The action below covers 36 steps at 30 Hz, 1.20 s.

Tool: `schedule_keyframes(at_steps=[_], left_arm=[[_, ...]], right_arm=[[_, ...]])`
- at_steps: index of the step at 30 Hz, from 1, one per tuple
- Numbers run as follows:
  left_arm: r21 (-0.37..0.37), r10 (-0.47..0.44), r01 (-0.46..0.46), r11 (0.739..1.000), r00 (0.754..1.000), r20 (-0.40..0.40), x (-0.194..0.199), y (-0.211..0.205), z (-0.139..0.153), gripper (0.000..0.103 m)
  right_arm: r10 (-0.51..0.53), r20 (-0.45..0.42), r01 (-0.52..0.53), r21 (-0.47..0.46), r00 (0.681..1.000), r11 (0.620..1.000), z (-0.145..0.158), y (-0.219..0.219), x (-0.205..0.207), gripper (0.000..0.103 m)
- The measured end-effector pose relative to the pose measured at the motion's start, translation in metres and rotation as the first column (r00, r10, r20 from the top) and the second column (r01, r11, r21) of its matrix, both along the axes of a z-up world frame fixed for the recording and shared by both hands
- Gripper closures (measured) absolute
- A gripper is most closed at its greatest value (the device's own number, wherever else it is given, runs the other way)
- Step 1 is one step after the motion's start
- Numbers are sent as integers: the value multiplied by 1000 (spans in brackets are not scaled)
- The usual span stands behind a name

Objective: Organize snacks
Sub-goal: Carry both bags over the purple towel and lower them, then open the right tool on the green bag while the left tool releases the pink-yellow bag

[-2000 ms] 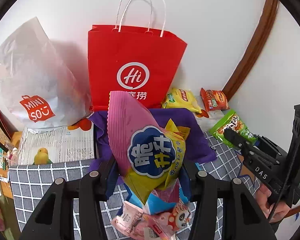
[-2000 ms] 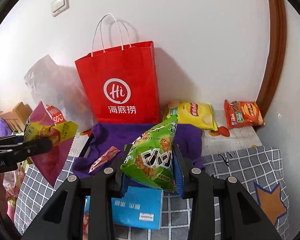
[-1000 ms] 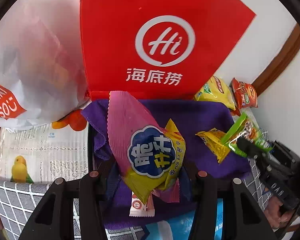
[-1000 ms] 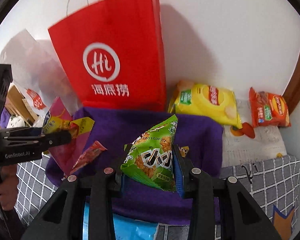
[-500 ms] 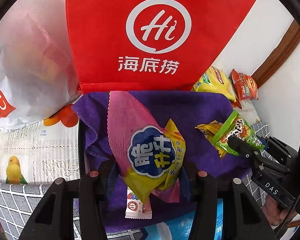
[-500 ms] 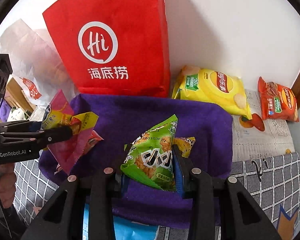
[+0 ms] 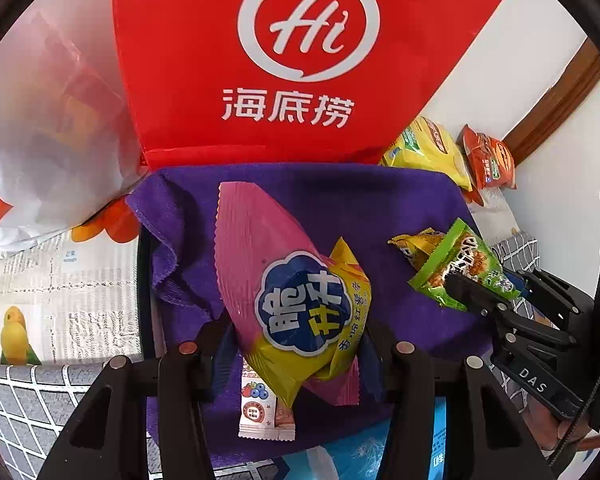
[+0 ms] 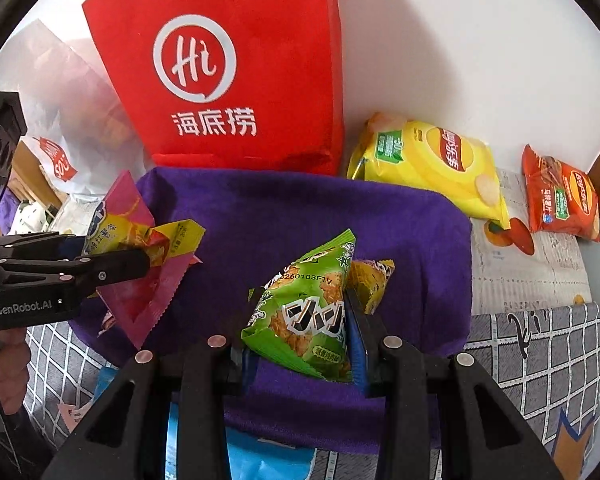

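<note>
My left gripper [image 7: 296, 344] is shut on a pink and yellow snack bag [image 7: 288, 280] and holds it over the left part of the purple cloth-lined tray [image 7: 340, 196]. The same bag [image 8: 136, 236] shows at the left in the right wrist view. My right gripper [image 8: 300, 344] is shut on a green snack bag [image 8: 308, 312], low over the tray's middle right [image 8: 284, 216]. A small yellow packet [image 8: 370, 282] lies on the cloth behind it. A small white and pink packet [image 7: 264, 412] lies on the cloth under the left gripper.
A red paper bag [image 8: 236, 68] stands against the wall behind the tray. A white plastic bag [image 7: 40, 120] sits at the left. A yellow chip bag [image 8: 428, 160] and an orange chip bag [image 8: 560, 196] lie at the right. A blue package [image 8: 260, 456] lies in front.
Both grippers have moved forward from the table front to over the purple tray and lowered, each still holding its bag. The view of the red bag has grown closer.
</note>
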<state>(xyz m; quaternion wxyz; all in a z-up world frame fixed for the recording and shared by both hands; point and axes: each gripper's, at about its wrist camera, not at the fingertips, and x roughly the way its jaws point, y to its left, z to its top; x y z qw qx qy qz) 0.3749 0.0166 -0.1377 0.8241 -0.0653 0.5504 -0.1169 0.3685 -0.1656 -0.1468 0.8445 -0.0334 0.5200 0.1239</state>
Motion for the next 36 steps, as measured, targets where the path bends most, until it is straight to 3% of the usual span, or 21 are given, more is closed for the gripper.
schedule_keyframes(at_steps=[24,31,36], left_arm=[[19,-39,39,999,999,-26,2,-8,-7,51],[11,-40,40,999,999,0,1,-10,-1,34],[-7,-26,27,1000,999,45,-2,-6,11,30]], right_arm=[[6,-18,-6,-21,1000,1000,-5,3,5,65],[9,-1,-9,-18,1000,1000,0,4,3,53],[7,33,-7,2,999,1000,10,4,-1,47]])
